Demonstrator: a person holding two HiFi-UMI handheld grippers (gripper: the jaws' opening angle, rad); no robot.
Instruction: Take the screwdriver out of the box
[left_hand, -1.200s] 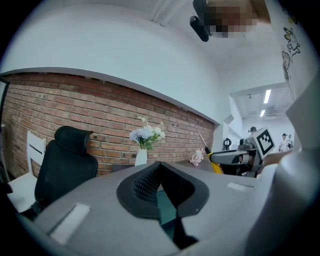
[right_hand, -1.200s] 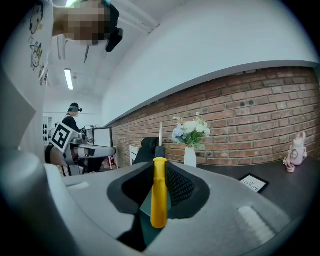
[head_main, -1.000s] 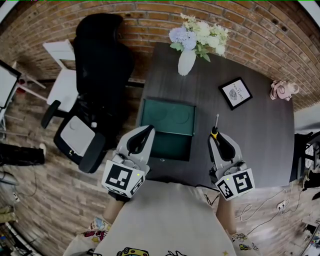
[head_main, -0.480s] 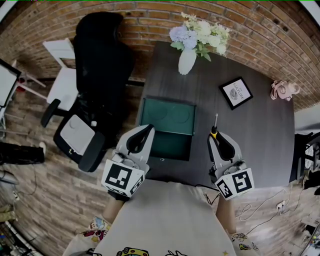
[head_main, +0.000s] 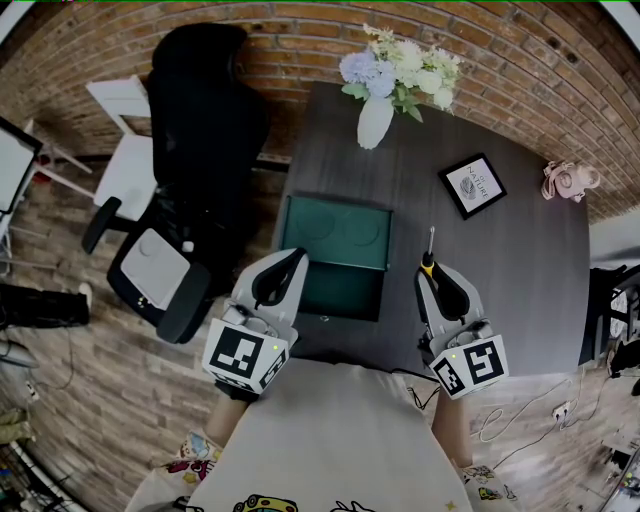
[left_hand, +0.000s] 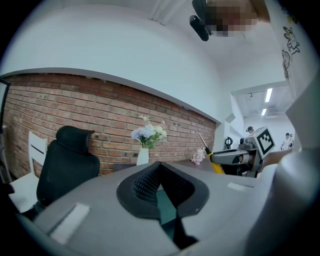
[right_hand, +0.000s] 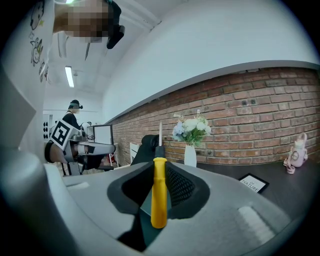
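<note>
**Screwdriver out of the box, clamped in the right gripper**

Screwdriver (right_hand: 159, 192), yellow plastic handle with a black collar and a thin steel shaft, sits between the jaws of the right gripper (head_main: 431, 268), whose pads press on the handle from both sides; the shaft sticks out past the jaw tips, away from the person. In the head view it hangs over the dark wood-grain table (head_main: 510, 280), to the right of the open dark green rectangular box (head_main: 340, 292) and apart from it. The left gripper (head_main: 294, 260) is over the box's near left corner; its jaws are closed together with nothing between them.

The table stands against a red-brown brick wall (head_main: 300, 40); at its far edge is a white ceramic vase (head_main: 373, 122) holding pale blue and cream flowers (head_main: 400, 68); right of that lies a small black-framed picture (head_main: 471, 186), tilted; near the right edge is a small pink figurine (head_main: 566, 180). A black high-backed office chair (head_main: 200, 120) stands left of the table on a floor of brown wood-look planks (head_main: 80, 370); both gripper views show a white wall and ceiling above the brick.
</note>
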